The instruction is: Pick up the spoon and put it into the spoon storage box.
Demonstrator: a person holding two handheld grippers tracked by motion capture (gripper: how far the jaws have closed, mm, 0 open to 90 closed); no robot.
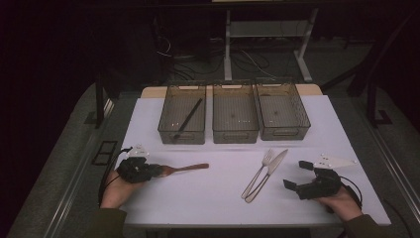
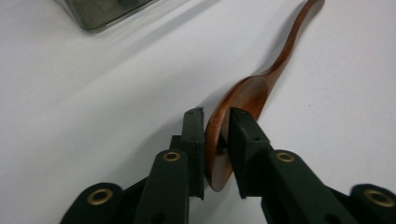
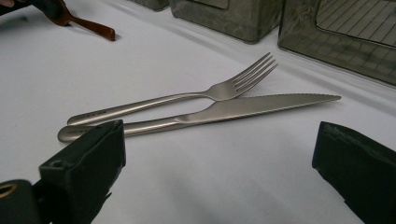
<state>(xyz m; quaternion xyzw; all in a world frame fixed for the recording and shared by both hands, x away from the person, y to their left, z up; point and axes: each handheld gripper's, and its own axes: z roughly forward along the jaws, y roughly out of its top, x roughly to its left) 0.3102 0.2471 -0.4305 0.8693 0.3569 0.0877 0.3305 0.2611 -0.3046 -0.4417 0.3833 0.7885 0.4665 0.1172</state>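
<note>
Wooden spoon (image 2: 243,100): left gripper (image 2: 216,119) jaws pinch its bowl; squeeze firmly before lifting. Right gripper (image 3: 219,154) jaws gape empty.

Dark olive sleeves are worn on both forearms. The left gripper (image 1: 151,170) and the right gripper (image 1: 297,174) are built of matt black jaws with brass-coloured rivets, each topped by a pale three-cornered plate and trailed by a black cable.

The room is dark, and light falls mostly on the white bench (image 1: 208,198). Behind its far edge, a grey floor (image 1: 277,69) carries loose cables (image 1: 247,62) and the white legs of another table (image 1: 228,44). Dark stands are at both sides.
</note>
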